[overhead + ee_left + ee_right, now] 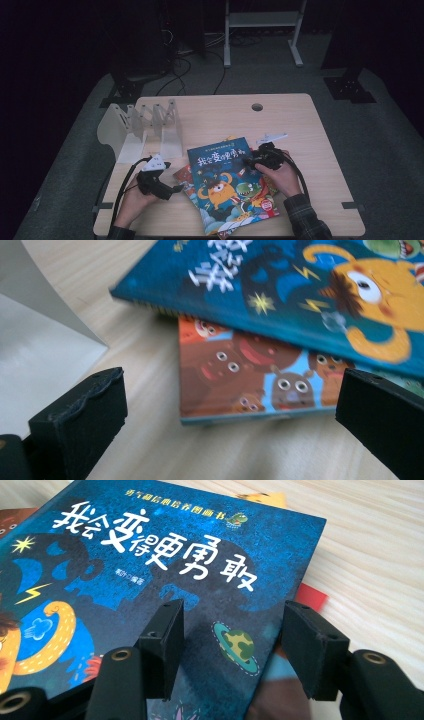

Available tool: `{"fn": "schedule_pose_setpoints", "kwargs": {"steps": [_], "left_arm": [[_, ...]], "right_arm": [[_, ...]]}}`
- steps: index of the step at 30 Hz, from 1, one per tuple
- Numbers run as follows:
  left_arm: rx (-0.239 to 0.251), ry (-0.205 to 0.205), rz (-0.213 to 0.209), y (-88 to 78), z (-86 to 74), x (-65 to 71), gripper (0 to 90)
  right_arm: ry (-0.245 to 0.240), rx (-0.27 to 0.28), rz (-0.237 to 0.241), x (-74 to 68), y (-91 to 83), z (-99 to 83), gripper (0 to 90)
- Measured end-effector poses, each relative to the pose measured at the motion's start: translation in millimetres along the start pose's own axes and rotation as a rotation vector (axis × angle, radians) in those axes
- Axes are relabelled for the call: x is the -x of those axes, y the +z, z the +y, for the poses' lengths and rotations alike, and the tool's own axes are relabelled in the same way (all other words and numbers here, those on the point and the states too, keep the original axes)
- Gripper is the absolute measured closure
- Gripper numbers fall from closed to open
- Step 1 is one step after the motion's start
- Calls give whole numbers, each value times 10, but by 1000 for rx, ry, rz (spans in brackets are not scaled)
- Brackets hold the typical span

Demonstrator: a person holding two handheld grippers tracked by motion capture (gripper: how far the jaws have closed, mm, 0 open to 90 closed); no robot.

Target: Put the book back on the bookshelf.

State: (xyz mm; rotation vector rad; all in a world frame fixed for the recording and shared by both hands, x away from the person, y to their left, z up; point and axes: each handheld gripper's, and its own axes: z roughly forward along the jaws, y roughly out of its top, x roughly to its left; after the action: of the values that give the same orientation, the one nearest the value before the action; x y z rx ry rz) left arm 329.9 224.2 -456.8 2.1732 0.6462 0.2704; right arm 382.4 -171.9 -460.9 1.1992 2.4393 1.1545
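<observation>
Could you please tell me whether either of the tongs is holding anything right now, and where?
Nothing is held: the right tongs stand open over the blue book, the left tongs open beside the stack.

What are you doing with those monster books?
A person holds a gripper in each hand at a wooden table. The right gripper hovers open over the blue picture book, which tops a small stack. The left gripper, also open, points at the orange book underneath. A white book rack waits nearby.
</observation>
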Motion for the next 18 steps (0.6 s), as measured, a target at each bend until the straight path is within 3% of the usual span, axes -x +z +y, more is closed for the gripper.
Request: {"fn": "schedule_pose_setpoints", "kwargs": {"steps": [7, 18], "left_arm": [[9, -2, 4, 48, 102, -95, 0], [8, -23, -6, 196, 160, -224, 0]], "right_arm": [[-72, -14, 38, -105, 128, 122, 414], [-120, -13, 81, -222, 229, 190, 402]]}}
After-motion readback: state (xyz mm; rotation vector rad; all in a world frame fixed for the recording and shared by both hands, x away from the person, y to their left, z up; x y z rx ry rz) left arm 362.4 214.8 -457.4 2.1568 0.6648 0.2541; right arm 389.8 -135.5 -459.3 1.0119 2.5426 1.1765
